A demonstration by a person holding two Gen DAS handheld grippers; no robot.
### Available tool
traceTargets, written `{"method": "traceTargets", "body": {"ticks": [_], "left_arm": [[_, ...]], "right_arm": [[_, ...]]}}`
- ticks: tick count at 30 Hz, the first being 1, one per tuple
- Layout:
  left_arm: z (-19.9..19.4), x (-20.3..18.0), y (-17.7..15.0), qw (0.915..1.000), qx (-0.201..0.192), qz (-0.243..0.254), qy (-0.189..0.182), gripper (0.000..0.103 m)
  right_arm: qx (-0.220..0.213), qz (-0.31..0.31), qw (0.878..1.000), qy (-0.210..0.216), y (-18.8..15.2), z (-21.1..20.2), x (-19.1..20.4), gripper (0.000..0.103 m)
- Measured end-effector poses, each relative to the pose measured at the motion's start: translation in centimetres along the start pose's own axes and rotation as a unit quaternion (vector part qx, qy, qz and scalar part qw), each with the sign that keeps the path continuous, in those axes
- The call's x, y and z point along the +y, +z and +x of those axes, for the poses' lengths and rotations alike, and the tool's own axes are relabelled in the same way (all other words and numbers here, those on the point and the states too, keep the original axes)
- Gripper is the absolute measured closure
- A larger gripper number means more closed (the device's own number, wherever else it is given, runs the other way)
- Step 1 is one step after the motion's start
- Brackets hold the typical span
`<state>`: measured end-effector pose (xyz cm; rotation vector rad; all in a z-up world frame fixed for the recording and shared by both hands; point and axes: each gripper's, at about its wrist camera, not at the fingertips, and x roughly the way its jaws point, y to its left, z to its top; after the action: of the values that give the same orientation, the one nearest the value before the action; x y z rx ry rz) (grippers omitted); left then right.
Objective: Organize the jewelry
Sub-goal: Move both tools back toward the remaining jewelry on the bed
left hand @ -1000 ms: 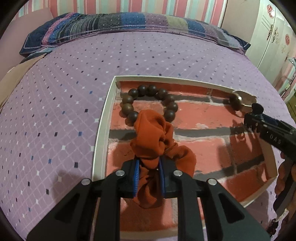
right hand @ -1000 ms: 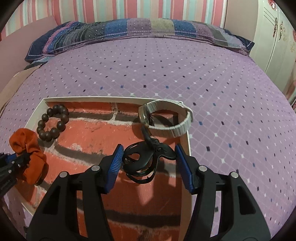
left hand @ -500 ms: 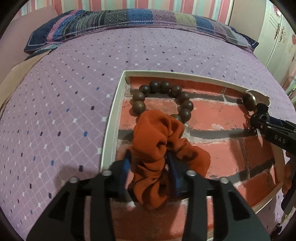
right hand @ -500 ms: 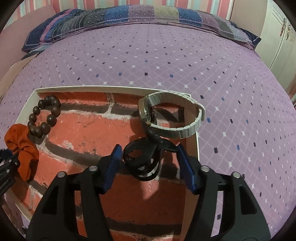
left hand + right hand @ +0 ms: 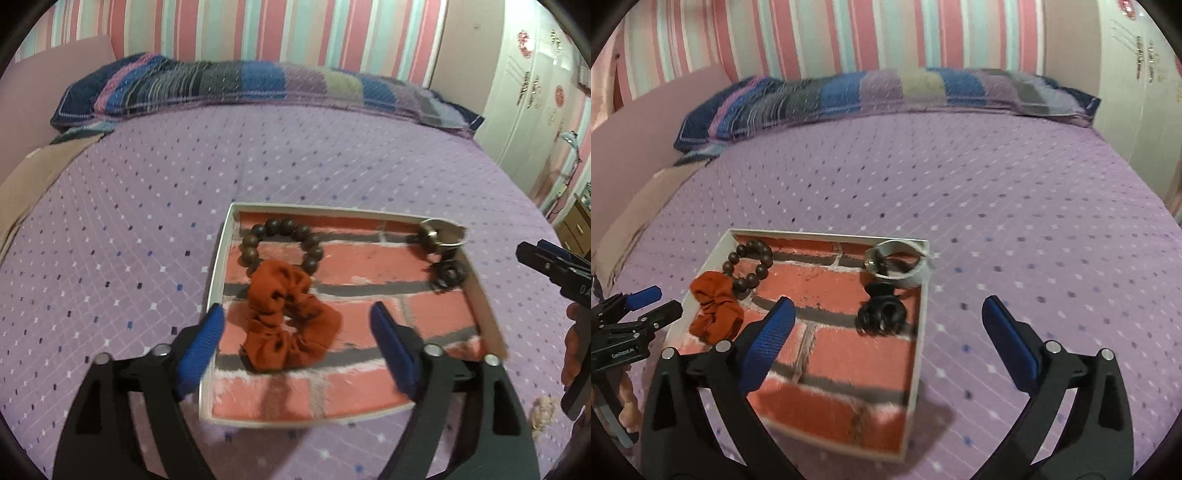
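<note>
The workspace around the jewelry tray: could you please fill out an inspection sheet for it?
Surface: purple patterned bedspread.
Job's things: white-rimmed tray with brick-print floor holds the orange scrunchie, overlapping the brown bead bracelet; the silver watch leans over the far right rim; the black hair claw lies just in front of it.
Clutter: small pinkish fluffy item on the bedspread; cannot tell what.
Grippers: left tool open, empty; right tool open, empty.
Cables: nothing seen.
Surroundings: striped pillow, striped wall, white wardrobe.
</note>
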<state>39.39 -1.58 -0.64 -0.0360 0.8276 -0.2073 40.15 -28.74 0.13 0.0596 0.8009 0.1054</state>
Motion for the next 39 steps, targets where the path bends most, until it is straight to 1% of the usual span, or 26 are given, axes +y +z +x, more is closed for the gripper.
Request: {"method": "traceTargets", "body": {"ticks": [2,6,8,12,14,17,21,24,28,31,33,37,39], "left_arm": [[-2.1,-0.5,-0.5,0.9997,-0.021,0.005,0.007,0.012],[-6.0,-1.3,-2.2,0.9988,-0.046,0.015,0.008,0.010],[-7.4,-1.4,-3.1,0.9984,-0.052,0.017,0.009,0.008],[-10.0,-1.6,-5.1,0.9982,-0.057,0.016,0.002,0.008],[-10.7,-1.8,-6.1,0.9983,-0.057,0.014,-0.004,0.008],[-11.6,-2.2,-7.8,0.9984,-0.056,0.010,0.000,0.008],[-12.0,-2.5,-10.4,0.9988,-0.048,0.006,-0.005,0.008],[-11.8,-3.0,-12.3,0.9990,-0.044,0.008,0.006,0.008],[-11.5,-3.7,-14.9,0.9991,-0.036,0.014,0.016,0.008],[-11.3,-3.9,-16.6,0.9993,-0.031,0.014,0.014,0.008],[-11.3,-4.1,-17.8,0.9991,-0.032,0.020,0.022,0.008],[-11.1,-4.1,-19.7,0.9994,-0.027,0.017,0.017,0.008],[-10.9,-4.1,-20.4,0.9993,-0.027,0.015,0.022,0.008]], "right_arm": [[-0.009,0.003,1.000,-0.006,-0.6,-2.3,-1.0,0.005],[-0.027,0.002,1.000,-0.017,-2.5,-6.6,-2.3,0.004],[-0.033,0.004,0.999,-0.024,-3.7,-8.3,-2.9,0.004],[-0.044,-0.009,0.998,-0.053,-6.5,-11.2,-3.2,0.005],[-0.048,-0.015,0.997,-0.059,-7.9,-12.2,-3.1,0.005],[-0.063,-0.026,0.995,-0.070,-10.2,-13.5,-2.6,0.005],[-0.069,-0.035,0.995,-0.071,-13.2,-14.4,-2.1,0.005],[-0.067,-0.030,0.995,-0.074,-15.4,-14.8,-2.1,0.005],[-0.053,-0.017,0.995,-0.077,-18.0,-14.7,-2.4,0.005],[-0.046,-0.007,0.996,-0.075,-19.9,-14.7,-2.6,0.005],[-0.045,0.000,0.996,-0.080,-21.0,-14.8,-2.6,0.005],[-0.044,0.011,0.996,-0.082,-23.0,-15.3,-2.6,0.005],[-0.044,0.012,0.995,-0.086,-24.0,-15.4,-2.5,0.005]]}}
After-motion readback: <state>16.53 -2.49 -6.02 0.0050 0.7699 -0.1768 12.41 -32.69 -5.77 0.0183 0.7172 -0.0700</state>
